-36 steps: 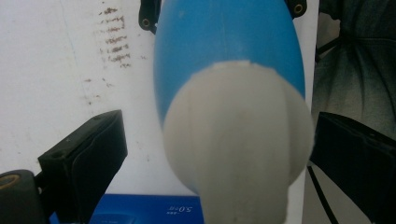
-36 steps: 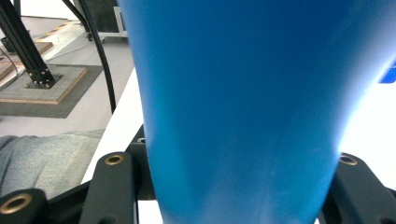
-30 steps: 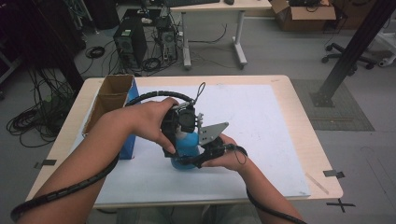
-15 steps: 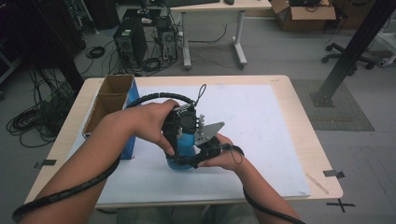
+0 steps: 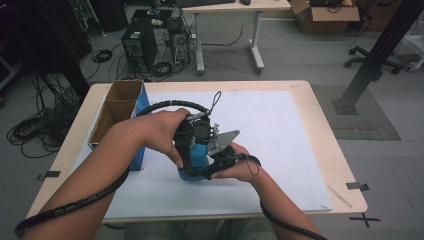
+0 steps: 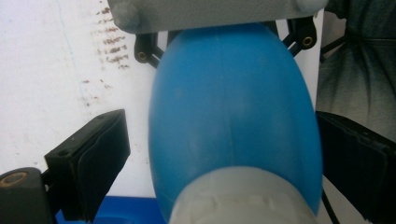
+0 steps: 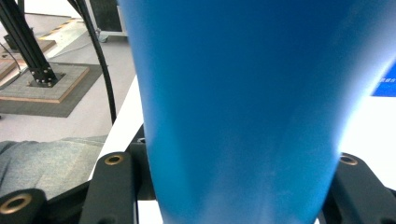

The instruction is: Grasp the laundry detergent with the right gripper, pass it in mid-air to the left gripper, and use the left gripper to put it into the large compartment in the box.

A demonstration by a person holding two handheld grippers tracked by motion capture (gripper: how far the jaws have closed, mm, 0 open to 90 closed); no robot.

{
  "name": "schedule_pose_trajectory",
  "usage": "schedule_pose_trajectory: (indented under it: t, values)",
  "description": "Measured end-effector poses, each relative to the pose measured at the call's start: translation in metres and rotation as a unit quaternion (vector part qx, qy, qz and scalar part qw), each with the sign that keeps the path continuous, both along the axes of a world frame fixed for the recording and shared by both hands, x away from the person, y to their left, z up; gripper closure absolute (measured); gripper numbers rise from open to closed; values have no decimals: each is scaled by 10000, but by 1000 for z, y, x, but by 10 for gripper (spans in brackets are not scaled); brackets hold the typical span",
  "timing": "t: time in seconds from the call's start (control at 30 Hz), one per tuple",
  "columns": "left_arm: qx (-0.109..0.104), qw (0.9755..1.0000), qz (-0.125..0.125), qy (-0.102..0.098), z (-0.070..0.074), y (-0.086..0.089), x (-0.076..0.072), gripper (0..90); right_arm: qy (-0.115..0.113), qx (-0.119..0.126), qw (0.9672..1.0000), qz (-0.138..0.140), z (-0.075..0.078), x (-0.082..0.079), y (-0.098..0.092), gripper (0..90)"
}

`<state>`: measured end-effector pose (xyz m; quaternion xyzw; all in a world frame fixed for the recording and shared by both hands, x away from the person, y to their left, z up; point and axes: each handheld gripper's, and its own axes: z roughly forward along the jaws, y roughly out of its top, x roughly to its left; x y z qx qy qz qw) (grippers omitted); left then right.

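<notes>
Gripping blue bottle (image 7: 238, 107): R tongs (image 7: 233, 196).

Smooth matt blue plastic bottle (image 6: 233, 112); cardboard box (image 5: 117, 107)

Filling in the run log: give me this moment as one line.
right gripper: shut on blue bottle | left gripper: jaws either side of bottle, just closing, left pad clear | place: white mat | cardboard box: untouched
</notes>
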<state>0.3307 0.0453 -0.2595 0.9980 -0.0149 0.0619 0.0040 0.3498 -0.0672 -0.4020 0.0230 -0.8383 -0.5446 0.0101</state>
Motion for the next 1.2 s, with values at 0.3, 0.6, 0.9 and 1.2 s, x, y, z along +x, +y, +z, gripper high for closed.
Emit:
schedule_pose_trajectory:
  t: [0.3,0.6,0.9,1.2]
  values:
    - [23,10000,-53,-14,0,-1,-1,121,-27,10,10000,-8,1,0,0,443]
    - [28,9999,-142,-8,0,-1,-2,220,-20,17,10000,-19,1,-1,-1,443]
    - [71,9998,-187,23,0,-2,-3,282,-54,-2,10000,13,2,-2,0,442]
    - [116,9996,-253,1,0,-2,-5,344,-38,26,10000,-11,1,-2,0,443]
